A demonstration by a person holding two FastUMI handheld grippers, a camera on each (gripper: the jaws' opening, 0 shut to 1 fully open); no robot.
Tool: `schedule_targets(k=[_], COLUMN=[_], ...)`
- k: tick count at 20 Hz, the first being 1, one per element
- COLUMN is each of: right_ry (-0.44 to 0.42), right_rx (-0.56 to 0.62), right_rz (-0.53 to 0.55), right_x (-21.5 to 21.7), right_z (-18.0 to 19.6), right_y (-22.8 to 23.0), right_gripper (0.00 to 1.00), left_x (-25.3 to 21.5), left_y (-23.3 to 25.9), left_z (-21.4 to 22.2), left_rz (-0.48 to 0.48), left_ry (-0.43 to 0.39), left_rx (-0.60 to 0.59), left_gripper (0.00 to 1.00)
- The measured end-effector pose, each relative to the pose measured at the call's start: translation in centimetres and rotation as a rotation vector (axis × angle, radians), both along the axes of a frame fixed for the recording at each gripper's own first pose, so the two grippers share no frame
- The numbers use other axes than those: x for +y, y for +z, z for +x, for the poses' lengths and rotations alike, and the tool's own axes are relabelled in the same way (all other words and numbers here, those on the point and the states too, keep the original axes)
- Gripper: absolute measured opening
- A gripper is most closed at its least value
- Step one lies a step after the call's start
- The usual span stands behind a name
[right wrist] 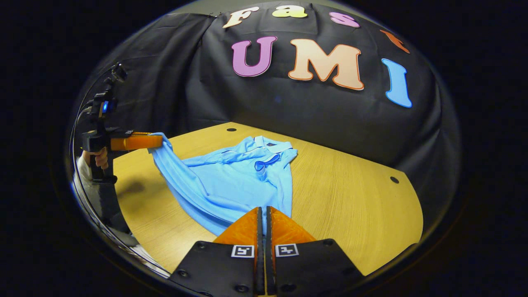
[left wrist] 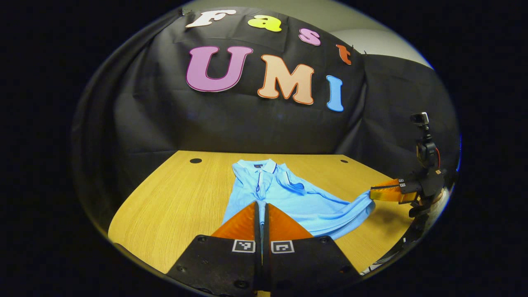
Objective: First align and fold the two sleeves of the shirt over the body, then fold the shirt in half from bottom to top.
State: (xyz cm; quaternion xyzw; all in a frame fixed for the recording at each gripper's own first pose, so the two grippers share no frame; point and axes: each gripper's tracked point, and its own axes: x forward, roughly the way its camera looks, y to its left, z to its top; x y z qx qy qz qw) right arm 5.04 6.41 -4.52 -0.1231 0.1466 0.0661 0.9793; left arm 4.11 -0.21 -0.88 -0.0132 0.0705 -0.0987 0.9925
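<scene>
Between both pairs of pressed-together fingers (left wrist: 260, 210), the blue shirt's (left wrist: 288, 194) hem, lifted off the table (left wrist: 173, 198).

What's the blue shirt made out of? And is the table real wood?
The shirt looks like soft knit cloth, maybe cotton: matte, and it wrinkles and sags where the tongs lift its corners. The table shows a pale wood grain with a smooth, faintly shiny finish; whether it's solid wood or a printed laminate can't be told.

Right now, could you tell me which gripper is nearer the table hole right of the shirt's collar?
The right gripper: it holds the shirt by its hem on the same side as the hole. The left gripper grips the hem across the shirt, farther away.
</scene>
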Motion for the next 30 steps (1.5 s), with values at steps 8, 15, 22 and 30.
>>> schedule_targets(k=[8,15,22,30], right_ry=[-0.116,-0.201,-0.266,-0.266], right_rx=[-0.016,-0.009,0.093,0.103], right_rz=[-0.079,-0.073,0.001,0.11], right_x=[-3.3,-5.2,-7.5,-8.3], right_z=[10.1,19.4,27.0,29.4], right_y=[4.8,6.8,1.5,-0.2], right_gripper=[0.04,0.03,0.04,0.04], left_x=[1.3,3.9,5.5,7.4], left_y=[2.4,3.1,-1.5,-4.2], left_z=[10.3,19.9,27.8,29.3], left_rz=[0.004,0.037,0.074,0.157], left_ry=[0.058,0.164,0.209,0.284], left_rx=[0.044,0.061,0.14,0.184], left_gripper=[0.0,0.0,0.0,0.05])
